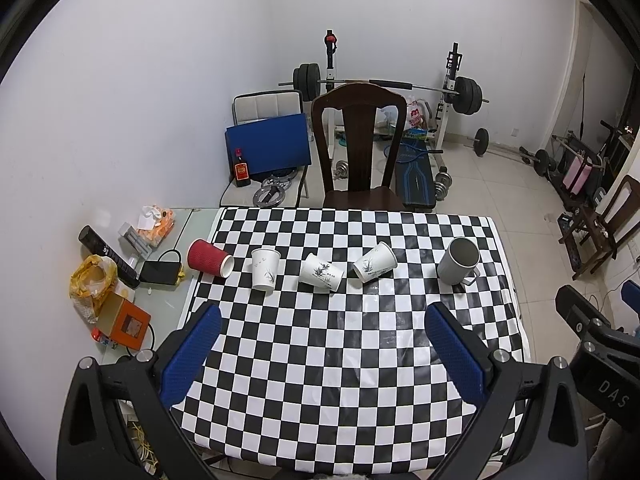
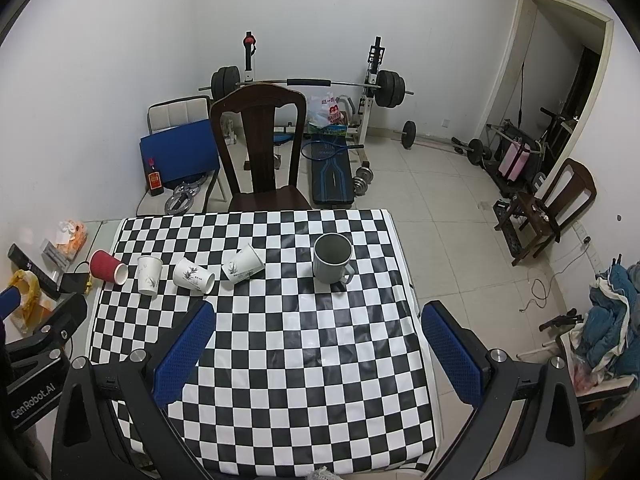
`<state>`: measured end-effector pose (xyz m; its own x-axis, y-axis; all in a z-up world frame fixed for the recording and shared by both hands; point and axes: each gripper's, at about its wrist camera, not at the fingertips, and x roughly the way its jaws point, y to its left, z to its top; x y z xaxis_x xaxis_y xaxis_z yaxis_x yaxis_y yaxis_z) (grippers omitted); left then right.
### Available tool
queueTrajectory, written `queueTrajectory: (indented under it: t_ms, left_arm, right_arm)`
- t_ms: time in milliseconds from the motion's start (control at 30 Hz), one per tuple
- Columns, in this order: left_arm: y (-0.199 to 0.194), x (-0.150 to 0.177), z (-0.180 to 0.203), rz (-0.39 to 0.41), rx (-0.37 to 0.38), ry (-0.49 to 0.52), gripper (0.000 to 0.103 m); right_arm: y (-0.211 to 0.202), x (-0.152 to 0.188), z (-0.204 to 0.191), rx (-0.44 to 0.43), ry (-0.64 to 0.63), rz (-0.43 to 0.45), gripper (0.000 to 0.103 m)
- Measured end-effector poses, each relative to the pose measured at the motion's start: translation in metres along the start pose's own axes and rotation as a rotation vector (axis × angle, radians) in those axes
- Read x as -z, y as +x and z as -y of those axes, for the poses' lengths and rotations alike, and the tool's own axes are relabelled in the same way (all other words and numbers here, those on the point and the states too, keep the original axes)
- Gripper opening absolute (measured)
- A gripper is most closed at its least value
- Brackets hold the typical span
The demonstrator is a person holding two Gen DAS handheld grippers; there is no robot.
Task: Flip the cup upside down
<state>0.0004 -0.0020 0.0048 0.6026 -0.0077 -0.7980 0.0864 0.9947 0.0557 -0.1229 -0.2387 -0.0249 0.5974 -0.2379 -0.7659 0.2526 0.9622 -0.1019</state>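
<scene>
Tipping is the main risk: from left to right along the far half of the checkered bench [image 1: 340, 360] lie a red ribbed paper cup [image 1: 209, 260] on its side at the cloth's left edge, an upright white paper cup [image 1: 265, 269], two white printed paper cups on their sides ( [image 1: 321, 273] and [image 1: 374, 267]), and an upright grey mug [image 1: 458, 261] with its handle toward the camera. The paper cups look light and, I judge, would roll or crush if squeezed off-centre; those on their sides could skid on the glossy cloth, and the red one could drop off the cloth's edge. The mug looks heavier and might slip while being turned over.

Which cup is meant is not clear. All five stand well ahead of both tools, none between the jaws. The left gripper [image 1: 322, 344] has its jaws spread wide and empty; the right gripper [image 2: 318, 340] likewise, with the mug nearest its line.
</scene>
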Motion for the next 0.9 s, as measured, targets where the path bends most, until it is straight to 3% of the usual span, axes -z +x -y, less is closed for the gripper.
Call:
queueTrajectory:
  t_ms: [900]
  left_arm:
    - [-0.0071, -0.008, 0.003, 0.001, 0.005, 0.0, 0.103]
  right_arm:
    - [-0.003, -0.0027, -0.0039, -0.005, 0.005, 0.0, 0.103]
